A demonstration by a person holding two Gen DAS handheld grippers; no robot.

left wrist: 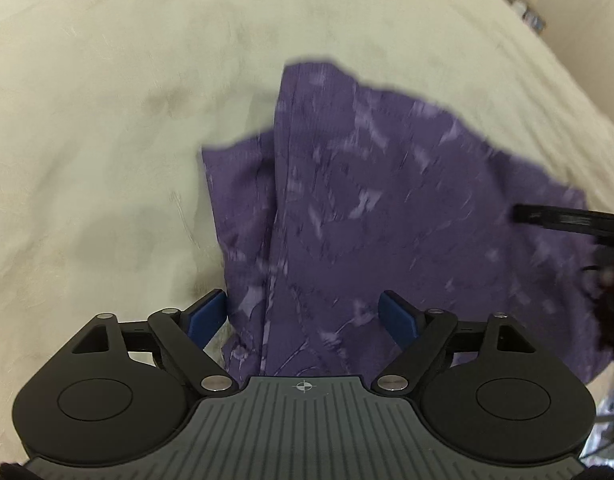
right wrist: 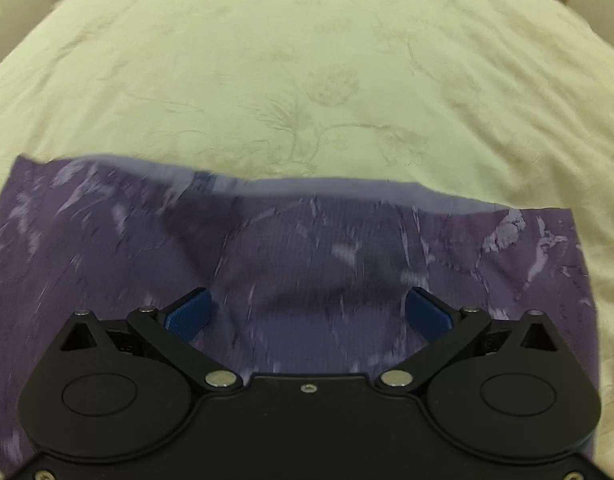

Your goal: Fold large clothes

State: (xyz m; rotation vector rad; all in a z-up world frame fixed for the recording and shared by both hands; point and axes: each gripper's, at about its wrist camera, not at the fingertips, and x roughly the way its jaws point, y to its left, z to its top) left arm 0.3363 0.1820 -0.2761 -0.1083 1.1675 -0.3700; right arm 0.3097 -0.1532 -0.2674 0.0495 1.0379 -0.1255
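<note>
No readable writing or brand is showing in either view; the only mark is a small crosshair symbol (left wrist: pixel 305 387) printed on the grey ribbed housing of the left gripper.

Left wrist view: the left gripper (left wrist: pixel 304 318) is pointing steeply down at the bed (left wrist: pixel 107 120), which is lying under a cream bedspread with a faint floral pattern. Its blue-padded fingers (left wrist: pixel 205 318) are standing spread wide, nothing pinched; the purple garment (left wrist: pixel 387 220) is lying beneath and between them, with the left pad just at the cloth's left edge. The garment is filling the centre and right of the frame, partly folded, with a vertical fold ridge running down left of centre. At the right edge a dark part of the right gripper (left wrist: pixel 567 220) is reaching in over the cloth. The frame is motion-blurred.

Right wrist view: the right gripper (right wrist: pixel 309 314) is also angling steeply down, fingers (right wrist: pixel 429 314) spread to their widest, holding nothing. The purple garment is spanning the lower half of the frame, left to right, its far edge running across the middle with a lighter inner layer showing along it. Small blurred items are sitting at the upper corners beyond the bed; they cannot be identified.
</note>
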